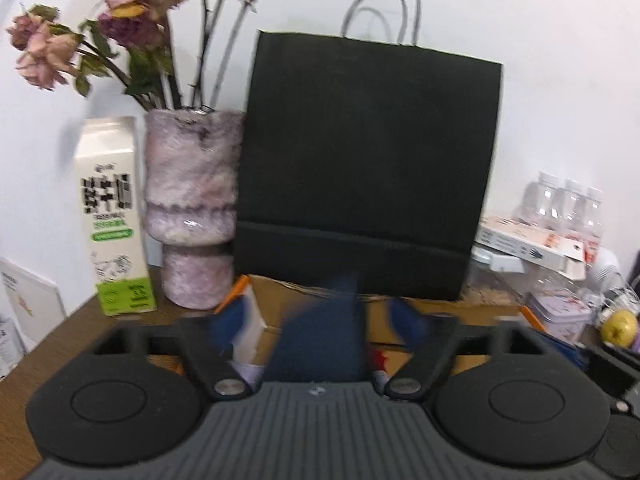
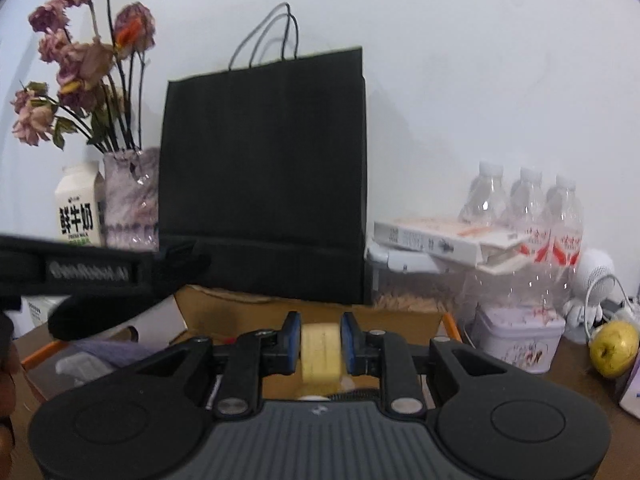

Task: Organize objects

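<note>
In the left wrist view, your left gripper (image 1: 320, 320) is standing with its jaws wide apart, and a dark blue, blurred thing (image 1: 324, 340) is lying between them. I cannot tell what it is, and the pads are not pressing on it, so I judge that it is free. Under it the open cardboard box (image 1: 384, 320) is showing, just in front of the tall black paper bag (image 1: 368, 168). The pink vase (image 1: 192, 208) with dried flowers and the milk carton (image 1: 116, 220) are standing on the left, close to the box. You are working near them, so keep your left hand low and away from the vase, because it looks easy to tip over.

In the right wrist view, your right gripper (image 2: 320, 344) is clamping a pale yellow roll (image 2: 320, 354) between its blue pads (image 2: 293, 340), and the roll is hanging just above the inside of the same box. The water bottles (image 2: 524, 216), the small tin (image 2: 520, 336) and the yellow apple (image 2: 614, 348) are standing well to the right. The left tool is crossing the left part of this view as a black, blurred shape, so the two tools are near each other. I judge that you are placing the roll into the box: bring it down into a free corner, loosen the pads only when it is resting on the bottom, and pull straight back.
</note>
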{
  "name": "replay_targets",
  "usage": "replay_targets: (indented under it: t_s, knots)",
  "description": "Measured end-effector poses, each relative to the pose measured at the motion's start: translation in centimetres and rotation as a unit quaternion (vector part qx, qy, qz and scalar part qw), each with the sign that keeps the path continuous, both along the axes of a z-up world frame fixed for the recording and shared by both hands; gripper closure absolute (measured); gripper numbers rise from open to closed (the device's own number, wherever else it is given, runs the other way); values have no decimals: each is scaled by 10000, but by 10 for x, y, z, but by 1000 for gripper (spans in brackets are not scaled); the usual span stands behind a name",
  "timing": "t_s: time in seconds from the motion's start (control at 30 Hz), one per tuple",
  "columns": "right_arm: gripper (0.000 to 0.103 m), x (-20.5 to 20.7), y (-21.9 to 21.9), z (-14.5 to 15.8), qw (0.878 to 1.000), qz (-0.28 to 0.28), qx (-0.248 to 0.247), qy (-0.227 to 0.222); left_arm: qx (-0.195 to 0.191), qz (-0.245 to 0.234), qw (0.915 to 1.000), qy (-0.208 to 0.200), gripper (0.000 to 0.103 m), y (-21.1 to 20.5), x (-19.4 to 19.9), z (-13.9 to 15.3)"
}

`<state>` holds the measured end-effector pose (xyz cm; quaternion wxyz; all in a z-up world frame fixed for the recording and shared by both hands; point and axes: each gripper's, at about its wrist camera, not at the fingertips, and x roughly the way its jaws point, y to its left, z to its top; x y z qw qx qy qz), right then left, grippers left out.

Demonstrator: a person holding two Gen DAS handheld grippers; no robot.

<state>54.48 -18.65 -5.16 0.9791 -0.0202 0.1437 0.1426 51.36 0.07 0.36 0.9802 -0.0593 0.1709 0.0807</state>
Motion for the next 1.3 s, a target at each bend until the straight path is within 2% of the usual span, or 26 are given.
replay_targets:
  t_s: [0.03, 0.07, 0.13, 0.3, 0.8, 1.03, 1.3]
  knots:
    - [55, 1, -1, -1, 10000, -16, 8, 61, -33, 60, 9999, -102, 0, 2, -3, 1]
    - [25, 1, -2, -2, 9999, -28, 50, 87, -59, 90, 9998, -157, 0, 4, -4, 2]
    - [6, -2, -3, -2, 9999, -71, 99, 13, -111, 80, 9998, -149, 0, 7, -5, 3]
    - [2, -6, -4, 1, 9999, -70, 123, -77, -104, 190, 9996, -154, 0, 12, -5, 3]
    - [0, -13, -6, 8, 9998, -38, 175, 120, 5, 130, 9992, -385, 0, 18, -31, 10]
    - [0, -32, -13, 13, 9996, 39, 195, 192, 144, 66, 9990, -413, 0, 22, -60, 7]
    - [0, -77, -23, 20, 9996, 142, 144, 185, 380, -165, 9987, -305, 0, 18, -108, 3]
